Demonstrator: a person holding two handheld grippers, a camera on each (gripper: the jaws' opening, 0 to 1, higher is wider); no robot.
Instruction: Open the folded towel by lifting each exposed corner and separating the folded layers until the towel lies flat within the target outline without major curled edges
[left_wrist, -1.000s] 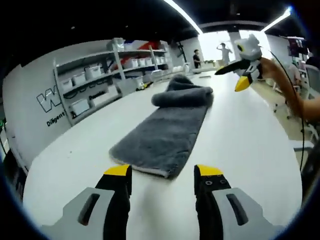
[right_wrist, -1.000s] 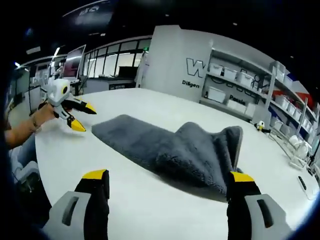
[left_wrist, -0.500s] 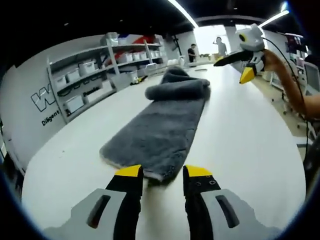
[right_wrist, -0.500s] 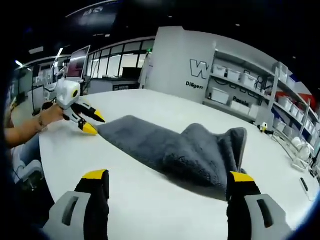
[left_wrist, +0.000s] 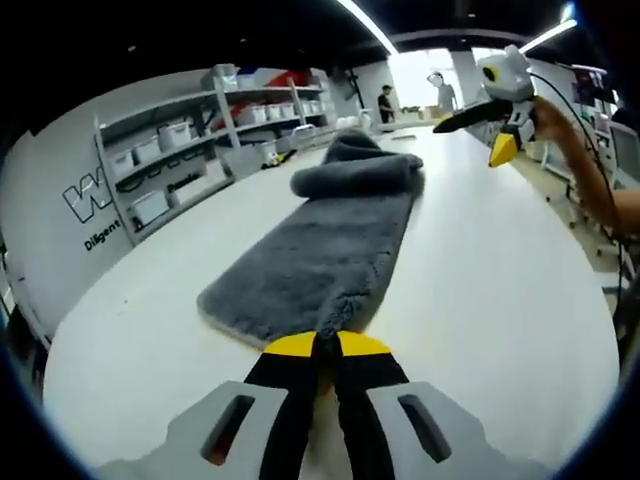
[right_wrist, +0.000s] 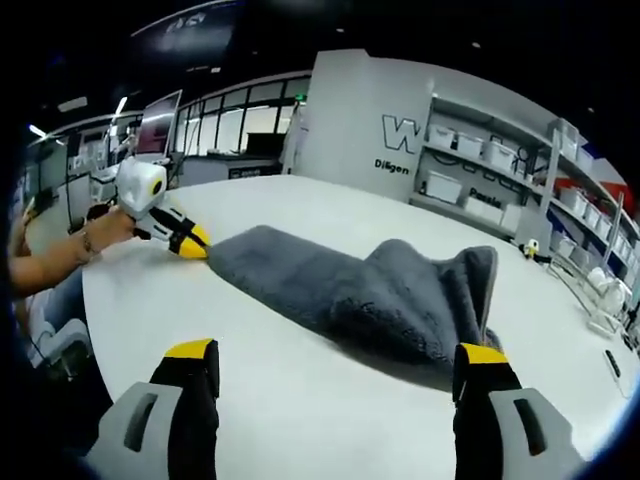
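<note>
Left gripper view puts the white bench under a long grey towel that runs away from you, opened along most of its length, with a thick roll of folded layers still bunched at the far end. In the right gripper view the same towel lies across the bench, its humped fold nearest you on the right side.

Your biggest risk, as I judge it, is dragging the whole towel instead of opening it. The pile looks heavy and grippy, so if you pull the near end without anything anchoring the far roll, the sheet will likely slide along the bench and shift off its intended spot; no target outline is visible, so you cannot check placement by eye. A second risk is a shallow bite: you hold only the very edge, and plush fabric can slip out under tension and curl back. Lifting too sharply could also fold the near edge under itself.

Your left gripper has its yellow-tipped jaws pressed together on the towel's near corner, pinching the edge. Your right gripper stands wide apart, holding nothing, raised above the bench short of the folded hump and touching no cloth.
</note>
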